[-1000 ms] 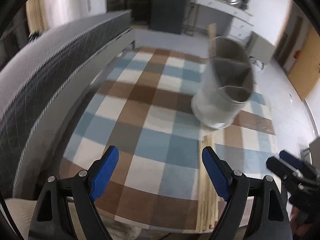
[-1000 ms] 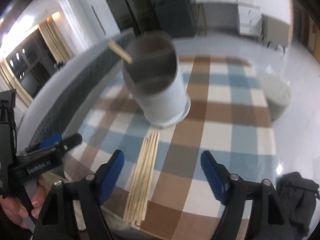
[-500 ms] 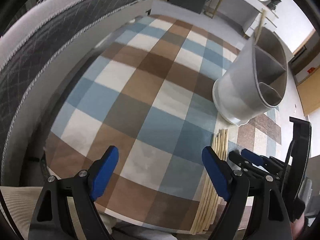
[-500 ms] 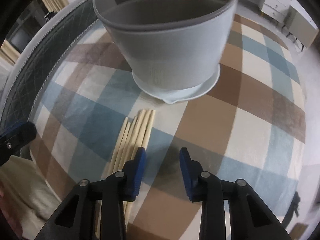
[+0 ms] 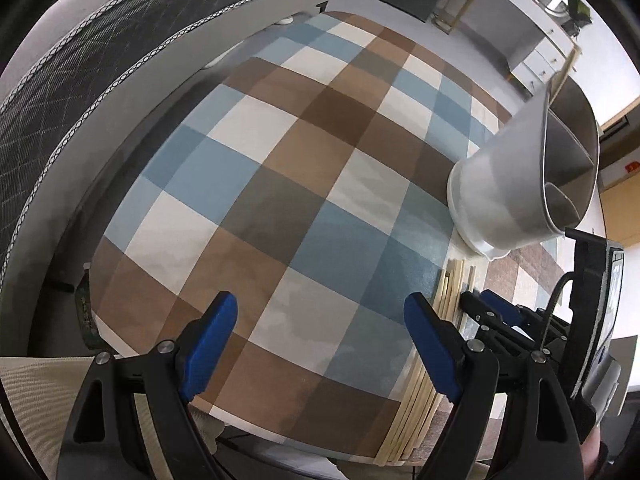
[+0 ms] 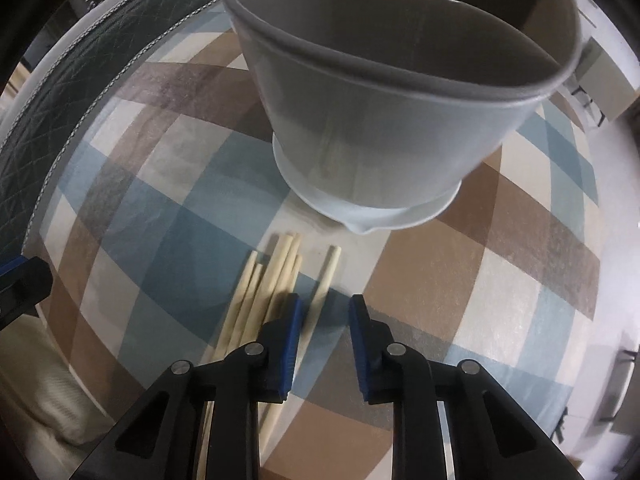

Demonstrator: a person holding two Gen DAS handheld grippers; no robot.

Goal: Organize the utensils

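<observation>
Several pale wooden chopsticks [image 6: 272, 280] lie bundled on the checked tablecloth [image 6: 480, 264], just in front of a grey divided utensil holder [image 6: 380, 120]. One chopstick [image 6: 326, 276] lies slightly apart to the right of them. My right gripper [image 6: 324, 320] points down over it, its jaws closing on either side of that stick, and a gap still shows at the pads. My left gripper [image 5: 320, 344] hovers open over bare cloth, left of the chopsticks [image 5: 448, 292]. One chopstick [image 5: 568, 68] stands in the holder [image 5: 520, 184].
A dark quilted sofa back [image 5: 60, 92] runs along the table's left side. The table's near edge [image 5: 280, 436] lies just below the left gripper. A white desk [image 5: 520, 12] and floor lie beyond the far end.
My right gripper came down close over the chopsticks and its jaws narrowed from wide to a small gap around one stick. The left gripper tipped further downward and shifted a little.
</observation>
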